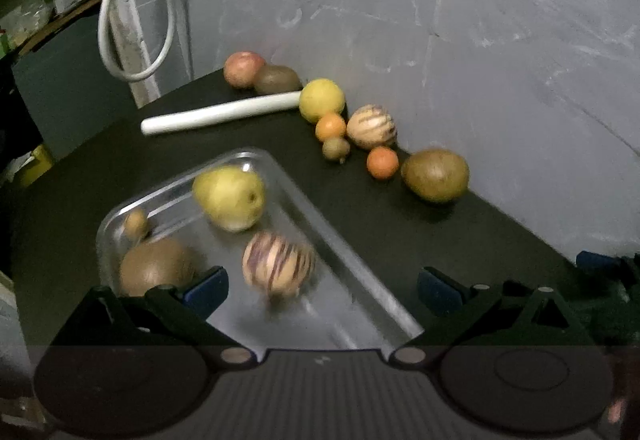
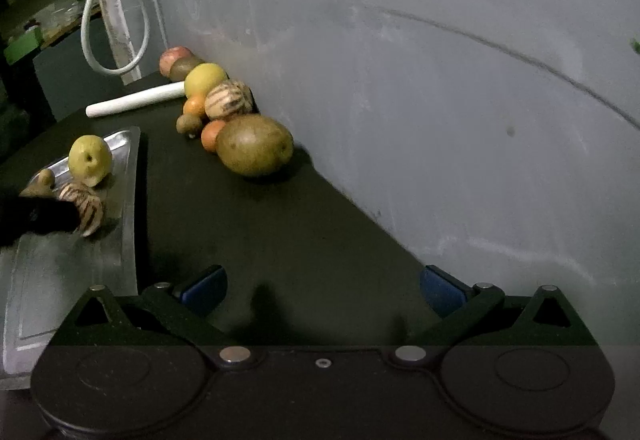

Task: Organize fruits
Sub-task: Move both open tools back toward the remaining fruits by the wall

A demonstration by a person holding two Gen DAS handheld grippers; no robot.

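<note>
Left fingers stand wide and hold nothing, above the tray — four fruits lie in it, among them a striped melon. Right gripper is wide too, empty; eight fruits wait along the wall — about one third done.

A utility or storage corner is indicated. A rough, scuffed grey wall is seen directly behind the dark counter. Left of the wall, a looped white cable and cluttered shelving are observed.
</note>
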